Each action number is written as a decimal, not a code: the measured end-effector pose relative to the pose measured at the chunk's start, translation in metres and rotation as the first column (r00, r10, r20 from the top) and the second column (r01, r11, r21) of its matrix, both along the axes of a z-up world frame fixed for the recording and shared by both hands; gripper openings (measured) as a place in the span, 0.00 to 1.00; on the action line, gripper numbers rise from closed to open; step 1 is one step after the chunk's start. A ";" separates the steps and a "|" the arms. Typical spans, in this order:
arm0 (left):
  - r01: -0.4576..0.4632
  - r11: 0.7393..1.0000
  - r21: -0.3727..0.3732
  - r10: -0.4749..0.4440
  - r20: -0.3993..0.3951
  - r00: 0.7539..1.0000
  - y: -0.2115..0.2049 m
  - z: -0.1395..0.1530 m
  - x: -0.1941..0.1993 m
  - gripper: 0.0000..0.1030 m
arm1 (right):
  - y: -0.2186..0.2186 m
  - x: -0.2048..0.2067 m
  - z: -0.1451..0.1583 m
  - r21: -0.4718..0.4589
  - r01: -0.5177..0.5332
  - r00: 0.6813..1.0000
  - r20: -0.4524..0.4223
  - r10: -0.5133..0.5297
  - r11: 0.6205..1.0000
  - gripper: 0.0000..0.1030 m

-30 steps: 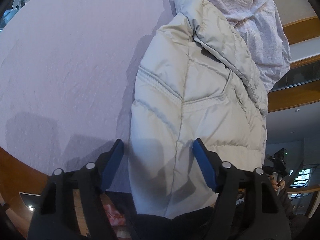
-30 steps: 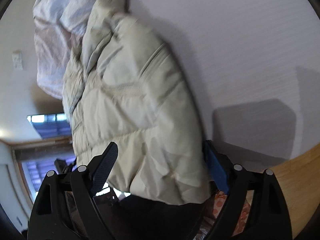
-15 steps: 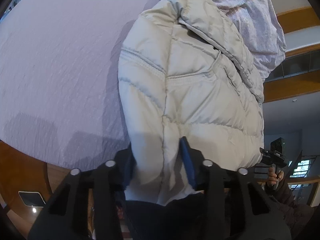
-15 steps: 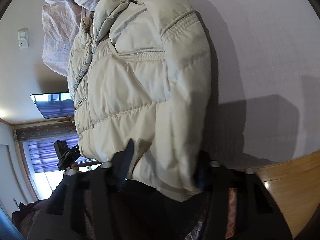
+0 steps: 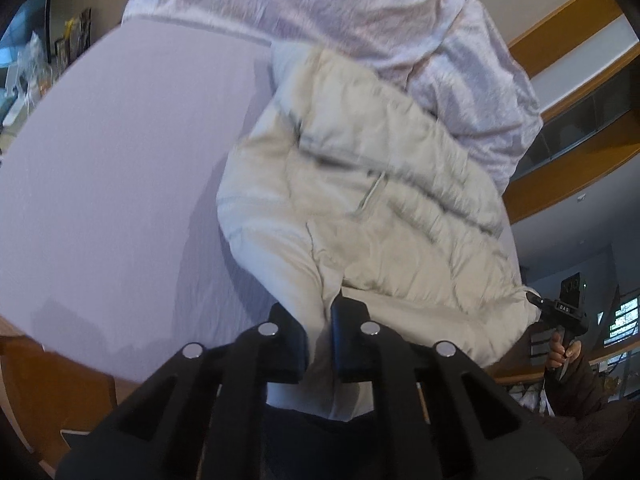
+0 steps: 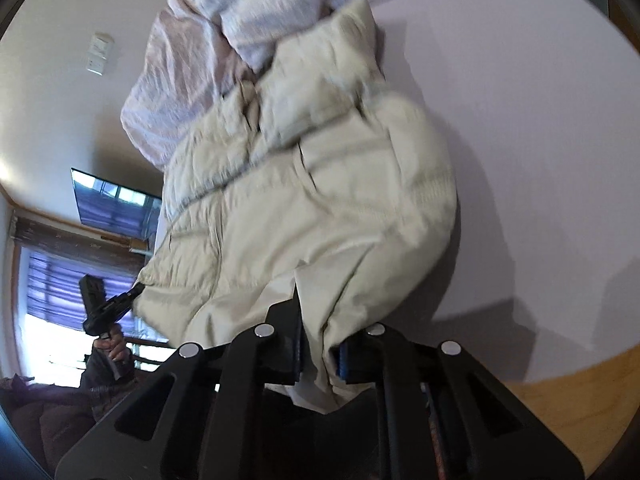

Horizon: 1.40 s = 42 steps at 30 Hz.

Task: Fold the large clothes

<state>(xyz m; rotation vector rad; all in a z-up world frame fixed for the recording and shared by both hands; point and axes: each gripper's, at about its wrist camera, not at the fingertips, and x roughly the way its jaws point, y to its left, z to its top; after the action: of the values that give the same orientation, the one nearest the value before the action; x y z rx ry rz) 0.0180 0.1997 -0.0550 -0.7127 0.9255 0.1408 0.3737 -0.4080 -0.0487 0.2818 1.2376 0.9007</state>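
Stretching away from both grippers along the bed [image 5: 120, 168], the cream puffer jacket [image 5: 372, 208] is running lengthwise toward the crumpled duvet [image 5: 360, 16]. Its near hem is being pinched at two corners: left gripper [image 5: 320, 332] and right gripper [image 6: 318, 344] have just been closing, both now clamped on fabric, equally near.

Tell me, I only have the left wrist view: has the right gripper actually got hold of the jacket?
Observer: Yes. The right gripper is shut on the jacket, with hem fabric pinched between its fingers.
Operator: What lies past the jacket on that side?
Observer: Bare bed sheet.
Operator: Anything on the wall over there?
Observer: A dark screen hangs on it.
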 end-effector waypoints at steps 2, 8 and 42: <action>-0.007 1.000 0.019 0.007 0.028 1.000 0.001 0.012 0.006 0.09 | 0.006 0.005 0.015 0.005 0.019 0.999 0.045 -0.019 1.000 0.12; -0.032 0.996 0.080 0.023 0.109 0.994 0.012 0.050 0.027 0.10 | 0.020 0.030 0.059 0.030 0.087 0.982 0.168 -0.091 0.996 0.12; -0.218 0.945 0.242 0.225 -0.003 0.974 0.100 0.085 0.276 0.11 | 0.187 0.220 0.077 -0.224 0.337 0.925 0.261 -0.277 0.915 0.13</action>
<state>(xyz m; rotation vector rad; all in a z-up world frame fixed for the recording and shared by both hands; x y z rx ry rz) 0.2939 0.2999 0.0303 -0.5882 0.8380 0.4575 0.5939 -0.2212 0.0283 0.1506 1.0511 0.4704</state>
